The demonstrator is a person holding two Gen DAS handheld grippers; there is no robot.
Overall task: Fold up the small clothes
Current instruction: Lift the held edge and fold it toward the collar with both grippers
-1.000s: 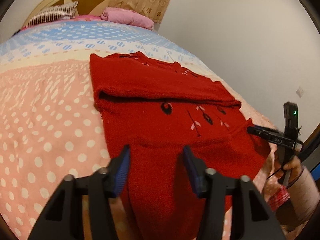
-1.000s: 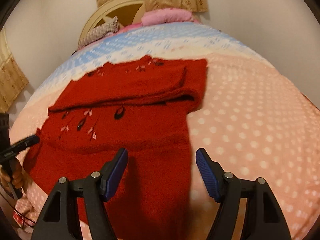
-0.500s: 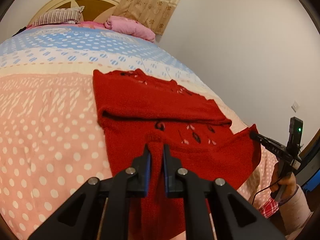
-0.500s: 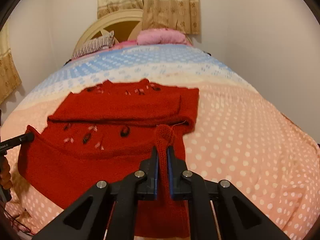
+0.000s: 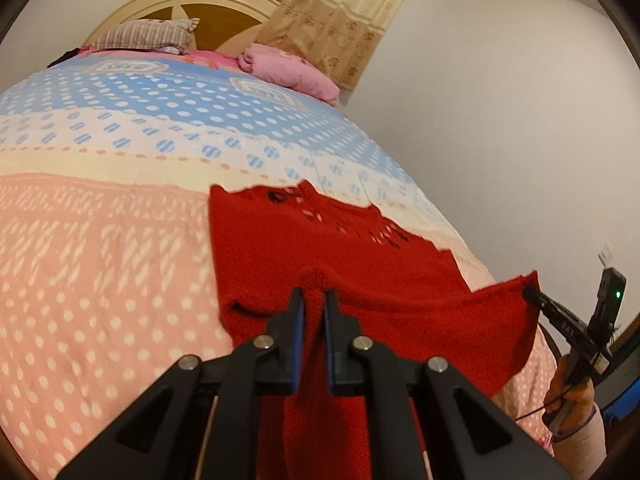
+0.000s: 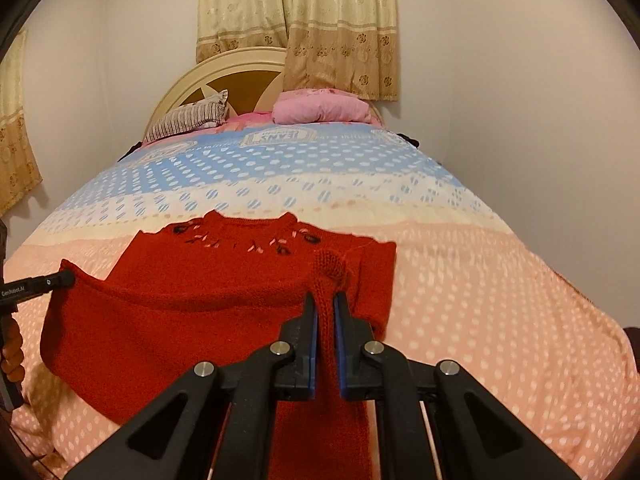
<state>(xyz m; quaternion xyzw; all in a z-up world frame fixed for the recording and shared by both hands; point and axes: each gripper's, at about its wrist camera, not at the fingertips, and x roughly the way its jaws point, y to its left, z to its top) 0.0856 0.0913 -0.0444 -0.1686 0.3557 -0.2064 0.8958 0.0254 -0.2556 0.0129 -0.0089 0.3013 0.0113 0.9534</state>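
A red knitted sweater [image 5: 360,264] with small black and pink motifs near its collar lies on the bed; it also shows in the right wrist view [image 6: 224,280]. My left gripper [image 5: 314,300] is shut on the sweater's lower hem at one corner and holds it lifted above the bed. My right gripper [image 6: 326,304] is shut on the hem at the other corner, also lifted. The raised hem hangs between the two grippers and hides the sweater's middle. The other gripper shows at the right edge of the left wrist view [image 5: 532,294] and at the left edge of the right wrist view [image 6: 66,278].
The bed has a dotted pink, cream and blue cover [image 6: 460,280]. A striped pillow [image 6: 188,120] and a pink pillow [image 6: 320,108] lie at the headboard [image 6: 224,76]. A white wall [image 5: 500,140] runs close along the bed's right side.
Both grippers went from open over the hem to shut on it. They have lifted the hem and carried it toward the collar, covering the sweater's lower motifs.
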